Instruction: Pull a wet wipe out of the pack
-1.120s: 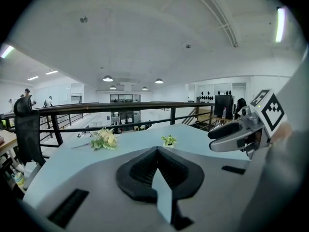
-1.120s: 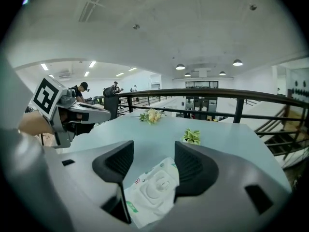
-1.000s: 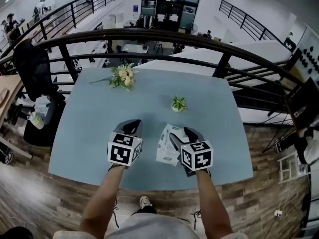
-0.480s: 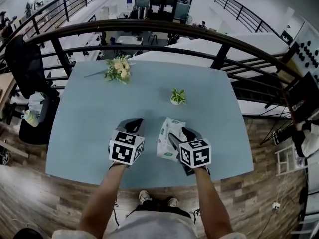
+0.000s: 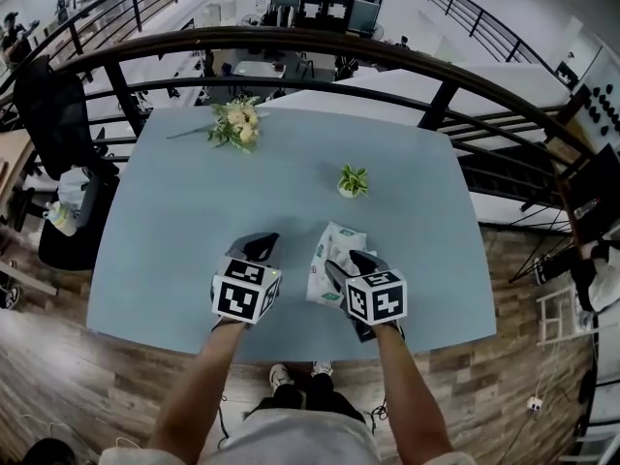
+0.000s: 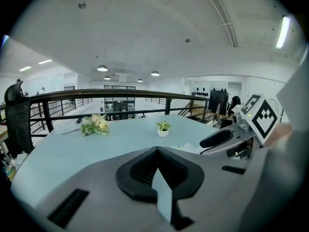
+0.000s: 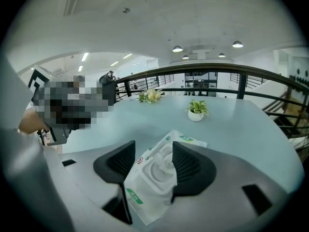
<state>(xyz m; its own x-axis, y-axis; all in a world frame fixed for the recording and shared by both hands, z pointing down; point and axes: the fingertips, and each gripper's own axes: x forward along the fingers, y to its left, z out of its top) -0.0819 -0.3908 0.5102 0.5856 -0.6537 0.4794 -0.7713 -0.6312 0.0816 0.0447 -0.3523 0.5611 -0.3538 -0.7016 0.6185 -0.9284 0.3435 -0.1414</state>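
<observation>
While both forearms reach forward over the near edge of the table (image 5: 184, 211), the left gripper (image 5: 260, 245) points ahead with its jaws pressed together on nothing. The right gripper (image 5: 349, 260) tilts down over the wet wipe pack (image 5: 329, 243), which lies at the table's 5 o'clock. Its jaws stand apart, having just been closing a little. Only the right gripper view shows the pack's lid (image 7: 157, 170) framed between them.

You have bare table (image 5: 174, 231) to the left and right of the pack (image 5: 339, 235), and across the middle. Beyond the pack stands a small plant (image 5: 353, 180), well apart; flowers (image 5: 237, 124) lie at the far left corner. The railing (image 5: 291, 46) bars the far edge. Your left gripper (image 5: 260, 247) sits near the pack's left side.
</observation>
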